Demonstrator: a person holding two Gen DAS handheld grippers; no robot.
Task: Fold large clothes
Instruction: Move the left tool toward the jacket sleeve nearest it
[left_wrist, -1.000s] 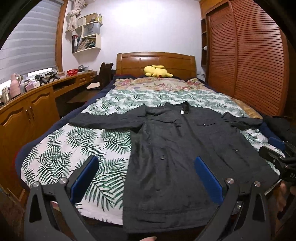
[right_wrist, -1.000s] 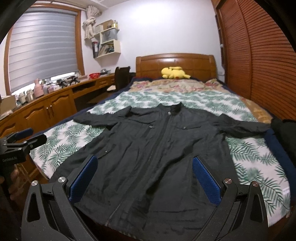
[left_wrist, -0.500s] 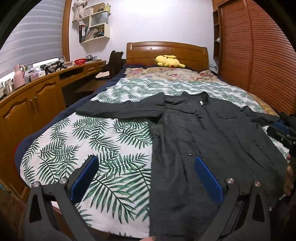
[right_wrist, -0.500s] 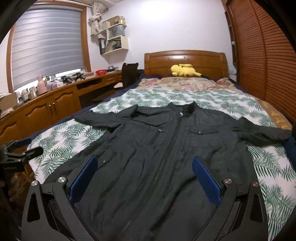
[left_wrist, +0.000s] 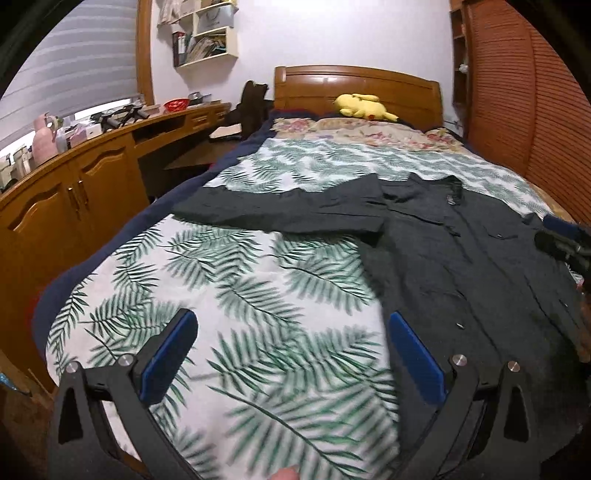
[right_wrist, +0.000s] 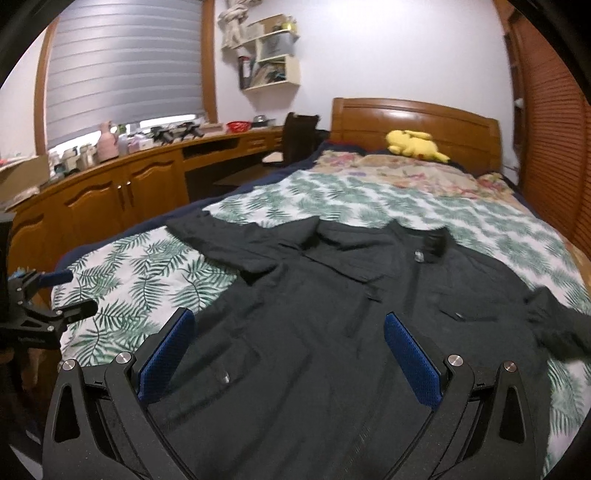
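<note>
My left claw (left_wrist: 291, 354) was spread wide with nothing between its blue pads (left_wrist: 170, 354), hanging over the palm-leaf bedspread (left_wrist: 229, 280) near the foot of the bed (left_wrist: 356, 83). My right claw (right_wrist: 288, 354) was likewise released and gripping nothing, poised above the lower front of the dark jacket (right_wrist: 332, 332).

The jacket lay flat and face up across the bed, collar (right_wrist: 434, 242) toward the wooden headboard (right_wrist: 417, 118), hem toward me. One sleeve (left_wrist: 280, 210) stretched out sideways over the leaf print toward the desk side; the other sleeve (right_wrist: 557, 325) reached toward the louvred wardrobe doors (right_wrist: 554, 129). In the left wrist view the jacket (left_wrist: 461, 288) filled the right half of the bed, with my right claw (left_wrist: 565, 240) showing at its far edge. In the right wrist view my left claw (right_wrist: 55, 295) showed at the left edge, beside the bed.

A yellow plush toy (right_wrist: 415, 146) rested on the floral bedding (right_wrist: 399, 173) just below the headboard. On the long wooden desk (right_wrist: 110, 173) stood a red bowl (right_wrist: 238, 126), whose contents I could not make out, and a pink bottle (right_wrist: 107, 142) among small clutter. The white wall shelf (right_wrist: 271, 59) held books and papers in its compartments. A dark chair (right_wrist: 299, 138) sat between the desk and the bed.
</note>
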